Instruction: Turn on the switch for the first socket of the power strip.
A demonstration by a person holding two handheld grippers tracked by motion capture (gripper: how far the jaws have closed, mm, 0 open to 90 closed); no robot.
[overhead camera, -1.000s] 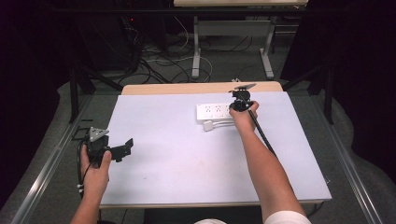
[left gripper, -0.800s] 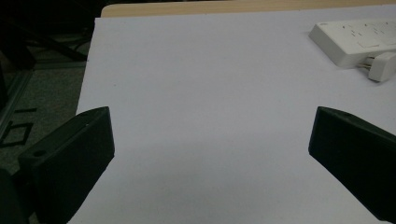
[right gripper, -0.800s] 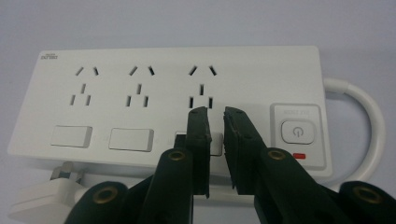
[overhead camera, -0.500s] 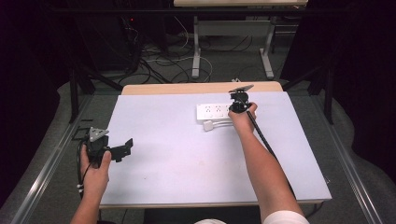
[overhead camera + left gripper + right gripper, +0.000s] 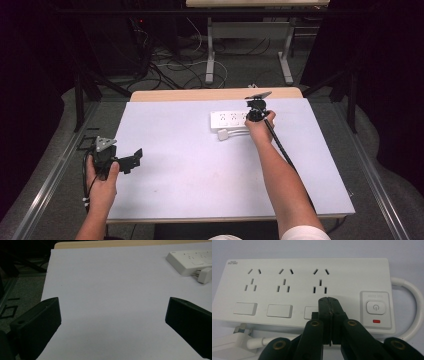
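A white power strip [image 5: 230,119] lies at the far middle of the table, with three sockets and a power button [image 5: 375,307] above a small red mark. A white plug [image 5: 223,134] and its cord lie just in front of the strip [image 5: 287,272]. My right gripper [image 5: 252,116] points down at the strip. Its jaws have just closed and now meet with nothing between them, their tips [image 5: 329,301] over the strip's face, left of the button. My left gripper [image 5: 131,159] rests at the table's left edge, open and empty [image 5: 112,315]. The strip [image 5: 190,261] lies far off at its upper right.
The pale table top [image 5: 190,165] has a wooden strip along its far edge. Beyond it are table legs and loose cables on the floor [image 5: 190,60]. Metal rails run along both sides of the table.
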